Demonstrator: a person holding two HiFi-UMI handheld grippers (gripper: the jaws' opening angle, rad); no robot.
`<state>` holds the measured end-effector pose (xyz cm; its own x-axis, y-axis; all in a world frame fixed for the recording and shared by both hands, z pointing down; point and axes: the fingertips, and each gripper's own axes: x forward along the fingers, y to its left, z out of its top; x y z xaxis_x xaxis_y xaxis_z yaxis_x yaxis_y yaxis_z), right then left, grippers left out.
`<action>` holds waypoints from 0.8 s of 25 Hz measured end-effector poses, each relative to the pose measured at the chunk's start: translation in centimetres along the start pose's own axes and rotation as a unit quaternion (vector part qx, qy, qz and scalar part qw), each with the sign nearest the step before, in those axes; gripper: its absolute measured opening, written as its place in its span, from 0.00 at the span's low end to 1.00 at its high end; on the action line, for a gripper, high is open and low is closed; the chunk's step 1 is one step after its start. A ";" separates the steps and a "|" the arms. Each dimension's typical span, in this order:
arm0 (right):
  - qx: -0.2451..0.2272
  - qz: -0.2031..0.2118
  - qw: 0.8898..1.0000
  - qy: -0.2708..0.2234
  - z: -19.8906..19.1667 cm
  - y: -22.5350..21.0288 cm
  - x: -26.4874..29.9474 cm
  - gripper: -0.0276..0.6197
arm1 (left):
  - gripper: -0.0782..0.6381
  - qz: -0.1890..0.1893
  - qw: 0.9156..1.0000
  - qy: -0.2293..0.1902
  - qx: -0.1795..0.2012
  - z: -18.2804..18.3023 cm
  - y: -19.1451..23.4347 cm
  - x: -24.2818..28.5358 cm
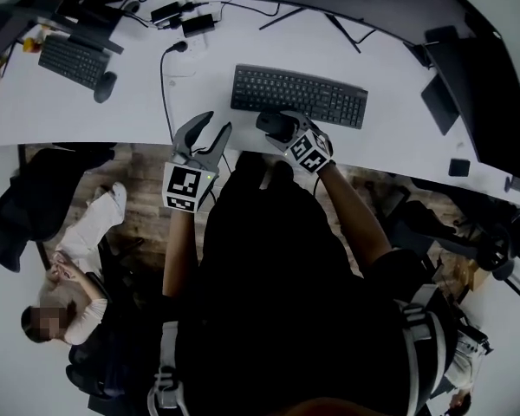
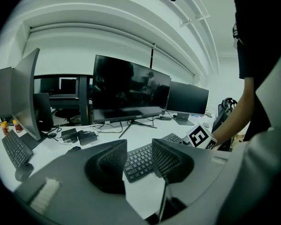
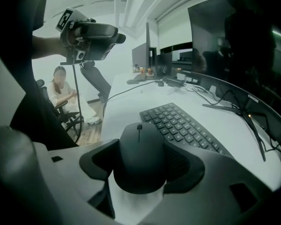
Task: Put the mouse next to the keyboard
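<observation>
1. Head view. Looking steeply down on a long white bench [image 1: 69, 102], smooth and matt, curved along its near edge, above a wood-plank floor [image 1: 147, 185].
   - Flat black keyboard [image 1: 299, 95] with low keys, long side parallel to the bench's edge.
   - Far to the left, a second keyboard [image 1: 72, 61] with a second mouse [image 1: 105, 86] just beside it.
   - Cables and power bricks [image 1: 182, 16] toward the back.
   - Dark office chair [image 1: 26, 206] and a seated person [image 1: 74, 276] at the lower left.
   - Black rounded mouse [image 1: 270, 123] just in front of the keyboard, left of its middle, between the jaws of the right gripper [image 1: 284, 131].
   - Left gripper [image 1: 217, 122] at the bench's near edge, apart from mouse and keyboard.

2. Left gripper view. Open office under a white ribbed ceiling.
   - Wide, dark, glossy monitor [image 2: 131, 90] on a splayed stand, with more screens on either side.
   - Jaws dark, with a fine grid texture on the inner pads, standing apart and holding nothing.
   - Only a stretch of the keyboard visible beyond the gap.

3. Right gripper view. Jaws spread wide and closed on the mouse, one pad against each flank.
   - Smooth, matt, domed shell with a thin seam and a scroll wheel at the far end.
   - Long axis in line with the jaws, nose pointing away from the camera along the bench.
   - Keyboard near, ahead and to the right.
   - White bench showing under the mouse's tail; resting on it or lifted off, cannot tell.
</observation>
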<state>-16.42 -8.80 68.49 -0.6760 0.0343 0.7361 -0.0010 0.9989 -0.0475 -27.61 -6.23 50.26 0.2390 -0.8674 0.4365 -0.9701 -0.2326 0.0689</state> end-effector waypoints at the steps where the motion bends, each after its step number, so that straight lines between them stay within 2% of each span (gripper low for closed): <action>1: 0.005 -0.008 1.000 -0.003 0.1 -0.4 -0.2 0.50 | 0.34 -0.007 1.000 -0.001 0.004 0.2 0.0 0.4; 9: 0.050 -0.067 0.996 -0.018 -0.5 -3.4 -2.2 0.50 | 0.34 -0.059 0.998 -0.006 0.032 1.8 -0.3 3.8; 20: 0.105 -0.136 0.985 -0.033 -2.2 -6.9 -5.5 0.50 | 0.34 -0.116 0.992 -0.003 0.055 3.0 -1.9 6.8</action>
<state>-11.10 -15.83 66.25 -0.6756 -0.2425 0.6962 -0.3364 0.9417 0.0016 -24.06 -12.97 50.43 0.4554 -0.7875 0.4153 -0.8790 -0.4719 0.0690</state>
